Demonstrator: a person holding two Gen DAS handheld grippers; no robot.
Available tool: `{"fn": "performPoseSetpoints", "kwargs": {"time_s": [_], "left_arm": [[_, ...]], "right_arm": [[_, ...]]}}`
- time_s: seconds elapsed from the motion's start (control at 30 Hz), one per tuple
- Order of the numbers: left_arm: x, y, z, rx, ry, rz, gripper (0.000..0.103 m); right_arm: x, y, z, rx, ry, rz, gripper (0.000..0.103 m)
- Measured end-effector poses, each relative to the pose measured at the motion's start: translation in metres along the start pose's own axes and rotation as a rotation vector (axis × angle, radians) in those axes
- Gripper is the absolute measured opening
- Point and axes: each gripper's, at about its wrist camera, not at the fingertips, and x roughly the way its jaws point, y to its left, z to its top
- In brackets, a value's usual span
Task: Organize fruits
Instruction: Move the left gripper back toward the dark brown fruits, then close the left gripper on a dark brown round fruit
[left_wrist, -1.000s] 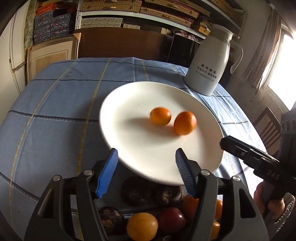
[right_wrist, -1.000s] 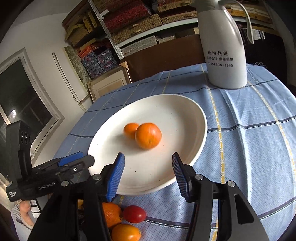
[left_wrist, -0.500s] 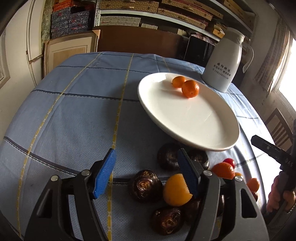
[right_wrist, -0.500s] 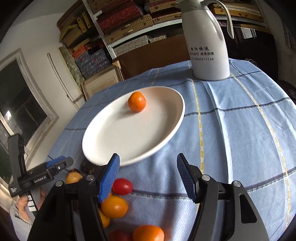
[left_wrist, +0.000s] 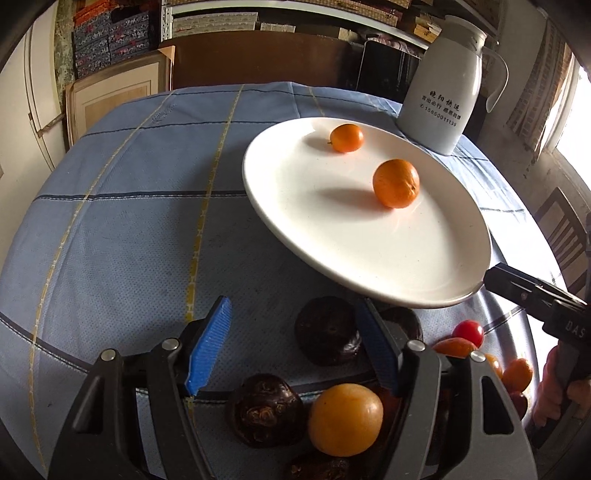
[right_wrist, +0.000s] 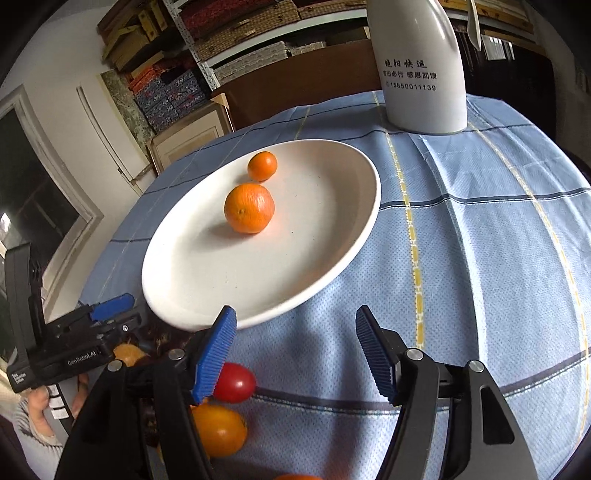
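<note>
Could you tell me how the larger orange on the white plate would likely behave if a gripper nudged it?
The larger orange is round and sits free on the smooth plate, so it would probably roll. Its dimpled skin suggests the jaws could grip it fairly well.

The left gripper (left_wrist: 293, 339) and right gripper (right_wrist: 295, 349) sit low in their frames, blue-padded jaws spread wide, gripping nothing.
</note>
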Motion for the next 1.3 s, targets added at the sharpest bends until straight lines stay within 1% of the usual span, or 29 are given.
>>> {"fn": "performPoseSetpoints", "kwargs": {"time_s": [0.1, 0.2, 0.27, 0.33, 0.47, 0.6, 0.67, 0.73, 0.9, 0.97, 1.0, 1.03, 1.1, 1.13, 1.23, 1.3], "left_arm": [[0.006, 0.0, 0.006, -0.01, 0.005, -0.002, 0.069], [0.012, -0.003, 0.011, 0.003, 0.007, 0.018, 0.067], [0.016, -0.004, 0.012, 0.01, 0.016, -0.005, 0.068], [0.015, -0.006, 0.009, 0.027, 0.031, -0.014, 0.068], [0.003, -0.014, -0.005, 0.094, 0.018, 0.018, 0.068], [0.0, -0.017, -0.018, 0.125, 0.024, 0.031, 0.069], [0.001, -0.017, -0.017, 0.126, 0.021, 0.032, 0.071], [0.004, -0.015, -0.017, 0.118, 0.02, 0.032, 0.077], [0.011, -0.01, -0.014, 0.108, 0.02, -0.007, 0.077], [0.012, -0.011, -0.013, 0.118, 0.02, -0.041, 0.066], [0.01, -0.014, -0.014, 0.131, 0.02, -0.074, 0.053], [0.008, -0.017, -0.015, 0.143, 0.016, -0.088, 0.044], [0.005, -0.024, -0.019, 0.185, -0.001, -0.076, 0.041], [0.004, -0.025, -0.02, 0.191, -0.004, -0.077, 0.041], [0.002, -0.016, -0.019, 0.156, -0.007, -0.087, 0.041], [-0.001, -0.007, -0.017, 0.124, -0.022, -0.05, 0.041]], "right_arm": [[0.004, -0.002, 0.007, 0.012, -0.002, -0.001, 0.068], [0.0, -0.004, 0.01, 0.018, -0.025, 0.008, 0.068], [-0.005, -0.003, 0.01, 0.005, -0.039, 0.003, 0.068], [-0.009, -0.001, 0.005, -0.015, -0.044, -0.003, 0.068], [-0.024, 0.004, -0.007, -0.047, -0.064, 0.009, 0.068], [-0.038, 0.001, -0.018, -0.03, -0.087, 0.03, 0.068], [-0.04, -0.003, -0.023, -0.011, -0.083, 0.038, 0.07], [-0.04, -0.005, -0.028, -0.006, -0.077, 0.035, 0.07], [-0.041, -0.003, -0.029, -0.01, -0.081, 0.035, 0.07], [-0.042, -0.004, -0.028, -0.006, -0.085, 0.038, 0.07], [-0.043, -0.004, -0.028, -0.004, -0.089, 0.038, 0.07], [-0.044, -0.005, -0.028, 0.001, -0.093, 0.038, 0.07], [-0.046, -0.008, -0.028, 0.01, -0.098, 0.042, 0.07], [-0.047, -0.009, -0.029, 0.015, -0.1, 0.044, 0.07], [-0.052, -0.012, -0.034, 0.024, -0.108, 0.052, 0.07], [-0.056, -0.015, -0.041, 0.025, -0.107, 0.057, 0.07]]}}
